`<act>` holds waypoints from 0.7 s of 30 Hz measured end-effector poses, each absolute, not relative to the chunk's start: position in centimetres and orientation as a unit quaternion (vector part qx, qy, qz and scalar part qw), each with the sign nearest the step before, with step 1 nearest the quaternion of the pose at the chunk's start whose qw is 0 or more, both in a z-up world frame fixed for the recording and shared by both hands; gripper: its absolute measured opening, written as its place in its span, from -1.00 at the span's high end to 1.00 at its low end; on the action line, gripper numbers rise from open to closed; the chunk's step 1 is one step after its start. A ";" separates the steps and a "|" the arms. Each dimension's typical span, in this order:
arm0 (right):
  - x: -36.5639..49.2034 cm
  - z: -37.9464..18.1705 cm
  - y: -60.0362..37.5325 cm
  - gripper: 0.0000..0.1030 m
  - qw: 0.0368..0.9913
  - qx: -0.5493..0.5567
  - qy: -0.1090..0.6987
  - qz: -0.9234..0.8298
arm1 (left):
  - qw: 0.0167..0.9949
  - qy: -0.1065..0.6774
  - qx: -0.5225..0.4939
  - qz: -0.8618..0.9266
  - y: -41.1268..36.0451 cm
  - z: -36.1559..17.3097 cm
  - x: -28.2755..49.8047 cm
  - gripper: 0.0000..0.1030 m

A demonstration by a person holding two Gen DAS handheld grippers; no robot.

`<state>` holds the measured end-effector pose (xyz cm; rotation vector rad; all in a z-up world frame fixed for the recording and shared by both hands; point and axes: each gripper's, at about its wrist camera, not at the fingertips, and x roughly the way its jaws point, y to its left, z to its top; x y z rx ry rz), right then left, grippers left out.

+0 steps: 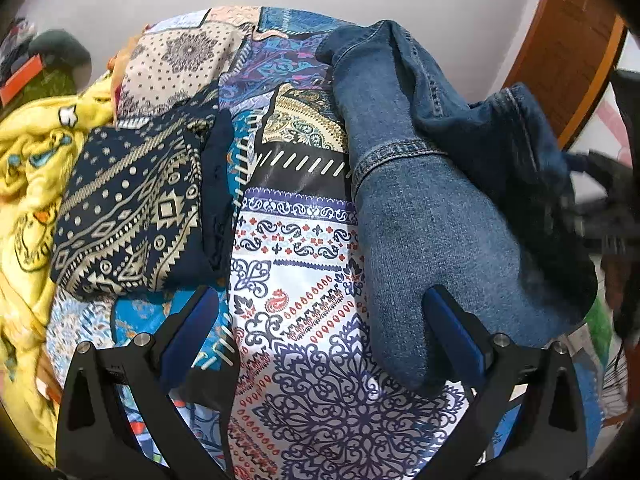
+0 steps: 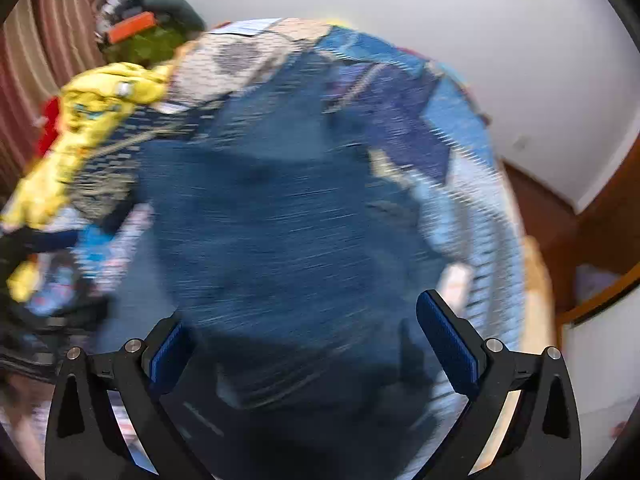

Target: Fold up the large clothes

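Observation:
Blue denim jeans (image 1: 416, 216) lie on a patterned bedspread (image 1: 320, 360), a leg stretched from the far middle toward the near right, with another part bunched at the right. My left gripper (image 1: 320, 328) is open just above the bedspread, its right finger (image 1: 456, 336) beside the near end of the jeans leg. In the right wrist view the picture is motion-blurred; the jeans (image 2: 280, 220) fill the middle. My right gripper (image 2: 300, 344) is open over the denim, which lies between and below its fingers.
A folded navy garment with a cream geometric print (image 1: 132, 212) lies left of the jeans. A crumpled yellow blanket (image 1: 28, 168) is piled at the far left. A wooden door frame (image 1: 568, 52) and white wall stand behind the bed.

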<state>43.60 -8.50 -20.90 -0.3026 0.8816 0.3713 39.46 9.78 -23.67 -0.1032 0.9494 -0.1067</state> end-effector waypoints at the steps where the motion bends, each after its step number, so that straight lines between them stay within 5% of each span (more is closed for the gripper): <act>1: 44.2 -20.7 -9.8 -0.97 0.881 -0.133 0.424 0.164 | 0.888 0.454 -0.042 -0.050 9.5 -23.6 39.4 -1.00; 8: 45.9 -20.3 -20.3 -0.97 0.898 -0.036 0.438 0.010 | 0.890 0.453 -0.035 -0.039 9.4 -24.0 39.5 -1.00; 21: 39.9 -19.8 -22.0 -0.99 0.873 0.085 0.450 0.170 | 0.904 0.425 -0.014 -0.056 7.7 -19.0 40.2 -1.00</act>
